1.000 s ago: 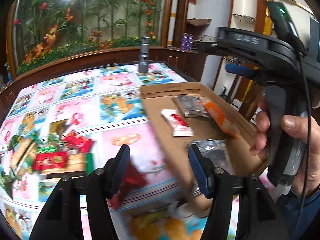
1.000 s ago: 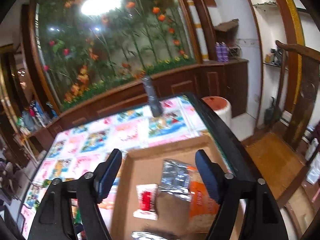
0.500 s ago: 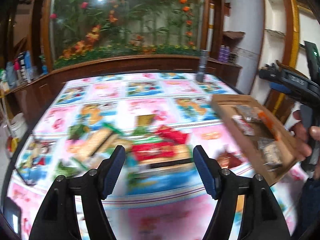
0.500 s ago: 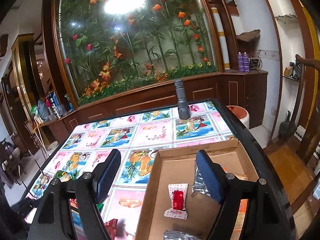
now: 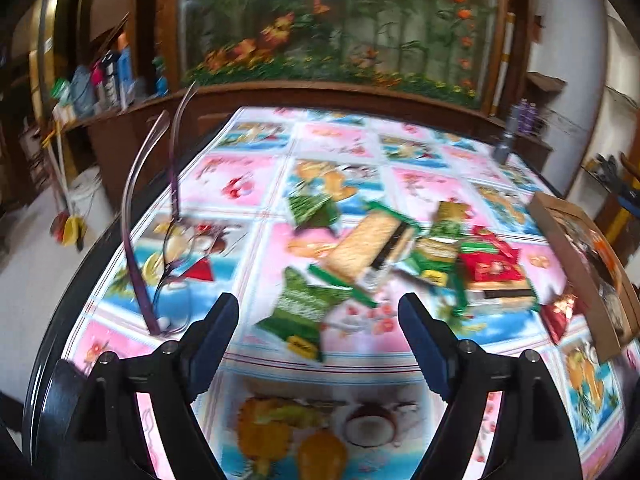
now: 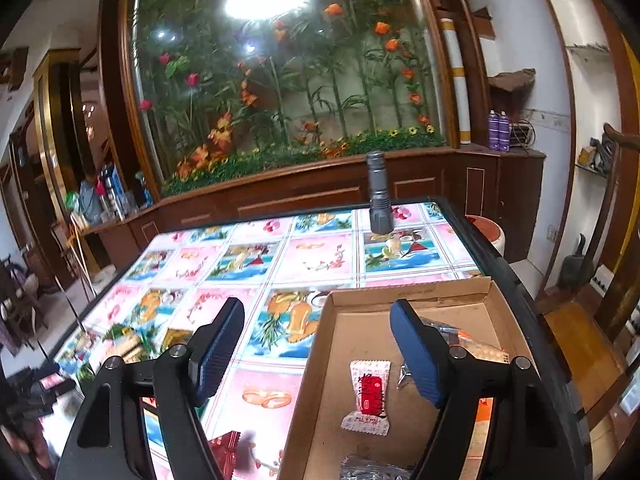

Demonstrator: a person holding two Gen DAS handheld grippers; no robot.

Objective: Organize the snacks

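Left wrist view swung from cardboard box to snack pile, gripper open

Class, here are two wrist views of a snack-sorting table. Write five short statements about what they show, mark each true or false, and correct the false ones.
1. The left tongs are open and hold nothing. True.
2. The white packet with a red label lies on the tablecloth outside the box. False: it lies inside the cardboard box.
3. A grey flashlight stands upright near the far edge of the table. True.
4. The right tongs grip an orange packet. False: they are open and empty.
5. A pair of eyeglasses lies inside the box. False: it rests on the tablecloth, left of the loose green packets.
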